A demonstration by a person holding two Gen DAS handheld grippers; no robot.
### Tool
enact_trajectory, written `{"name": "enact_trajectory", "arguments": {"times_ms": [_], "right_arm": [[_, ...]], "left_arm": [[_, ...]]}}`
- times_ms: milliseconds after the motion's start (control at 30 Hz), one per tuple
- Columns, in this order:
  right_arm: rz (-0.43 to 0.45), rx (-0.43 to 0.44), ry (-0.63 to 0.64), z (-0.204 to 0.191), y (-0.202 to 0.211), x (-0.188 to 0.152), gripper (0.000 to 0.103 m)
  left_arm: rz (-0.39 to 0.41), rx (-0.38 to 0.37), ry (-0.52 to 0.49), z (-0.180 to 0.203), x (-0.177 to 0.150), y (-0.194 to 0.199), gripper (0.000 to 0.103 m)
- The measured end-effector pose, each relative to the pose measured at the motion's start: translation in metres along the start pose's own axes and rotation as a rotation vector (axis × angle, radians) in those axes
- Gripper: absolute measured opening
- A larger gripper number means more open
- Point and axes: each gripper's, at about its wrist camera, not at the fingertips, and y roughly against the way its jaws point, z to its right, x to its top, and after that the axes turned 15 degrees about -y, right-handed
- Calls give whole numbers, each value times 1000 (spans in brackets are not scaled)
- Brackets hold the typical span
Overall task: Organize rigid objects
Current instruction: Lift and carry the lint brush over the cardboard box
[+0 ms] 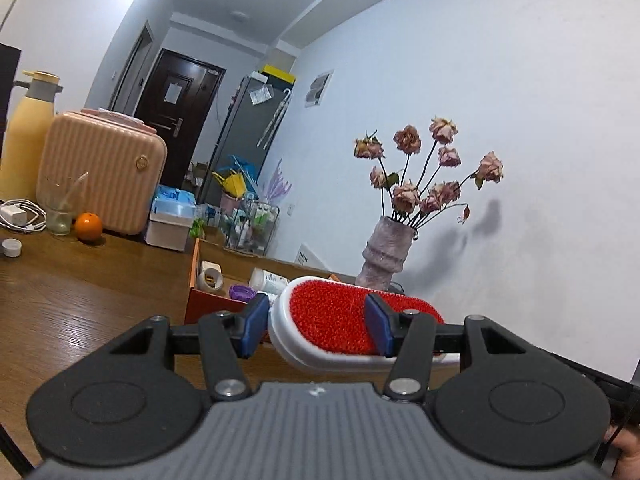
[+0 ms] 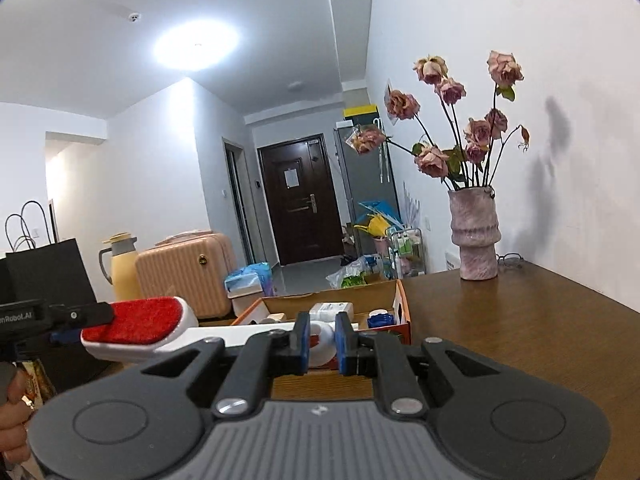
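Lint brush, long, white plastic with a red bristled pad (image 1: 344, 320): I hold it with both tools above the wooden table (image 2: 520, 320), level, just short of the open orange cardboard box (image 2: 402, 300) of small items. Left gripper (image 1: 316, 324) is clamped across the red head; right gripper (image 2: 322, 340) is pinched fully closed on the white ring end of the handle. My judgement: carry both ends together, keep the brush level, lower it into the box, and only then release.
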Motion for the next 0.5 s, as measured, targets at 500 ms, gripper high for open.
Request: {"name": "enact_trajectory", "arguments": {"times_ms": [500], "right_arm": [[-54,-29,-1,2,-48,5,13]], "left_arm": [[-58,16,24,-23,4,-45,53]]}}
